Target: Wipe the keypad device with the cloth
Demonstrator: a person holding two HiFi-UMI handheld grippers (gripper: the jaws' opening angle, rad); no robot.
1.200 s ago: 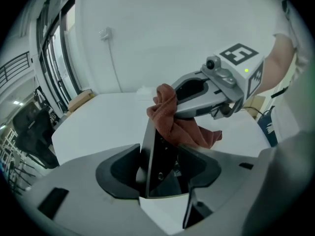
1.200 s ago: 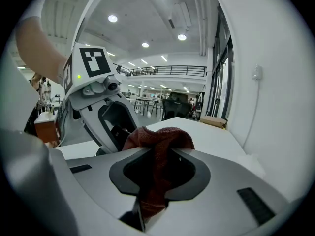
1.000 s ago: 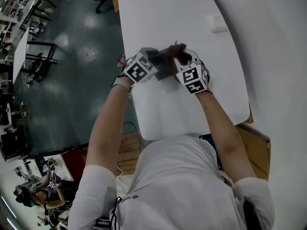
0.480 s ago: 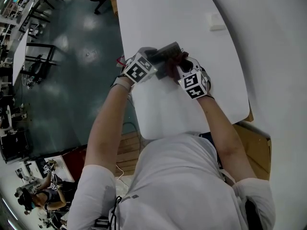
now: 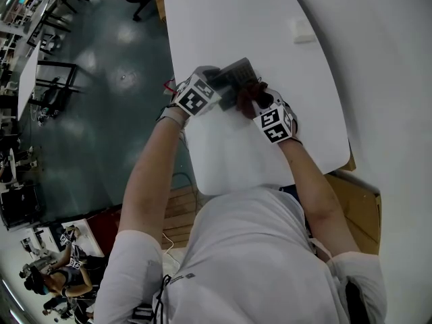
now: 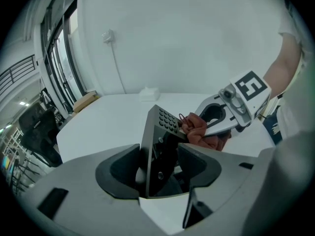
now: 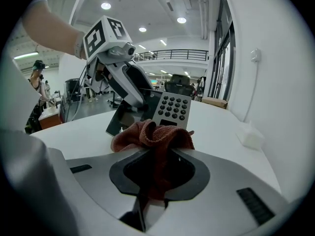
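- Keypad is tilted up above the white table, and the left gripper has its jaws closed tight on the lower end.
- The right gripper pinches a bunched, soft red-brown cloth, which seems to touch the keypad's lower edge.
- The casing is probably stiff, light plastic, so grip it by the edges and spare the keys.

- A person in a white shirt is leaning over a white table.
- The left gripper is holding up the keypad device.
- The right gripper is bringing a dark cloth against the device's near end.
- A small white box is sitting well apart, farther up the table.
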